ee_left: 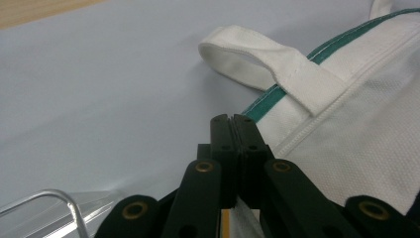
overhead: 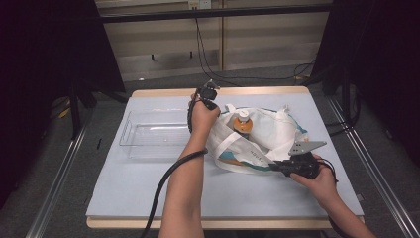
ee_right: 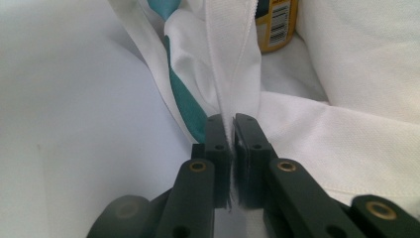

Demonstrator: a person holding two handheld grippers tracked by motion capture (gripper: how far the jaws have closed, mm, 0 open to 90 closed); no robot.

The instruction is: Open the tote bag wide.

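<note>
High view first, from the left: a clear plastic tray (overhead: 148, 134) lies on the pale blue table cover (overhead: 148, 193), just beside my left forearm. My left gripper (overhead: 208, 95) sits at the far edge of the white tote bag (overhead: 267, 131), my hand (overhead: 202, 116) wrapped around it. In the left gripper view my jaws are pressed together at the bag's green-trimmed rim (ee_left: 277, 94); I cannot tell whether any cloth is caught between them. One white handle loop (ee_left: 247, 57) lies flat on the cover just beyond the tips, apart from them. A corner of the tray (ee_left: 54, 198) shows at the lower left.

The bag lies open in the middle of the table, and a bottle with an orange label (overhead: 242, 124) stands inside it.

Further right, my right gripper (overhead: 275, 166) meets the bag's near edge. In the right gripper view my jaws are clenched on a white strap (ee_right: 232, 74) of the bag, which runs up from between the pads. The bottle's yellow label and barcode (ee_right: 277, 25) show behind it.
</note>
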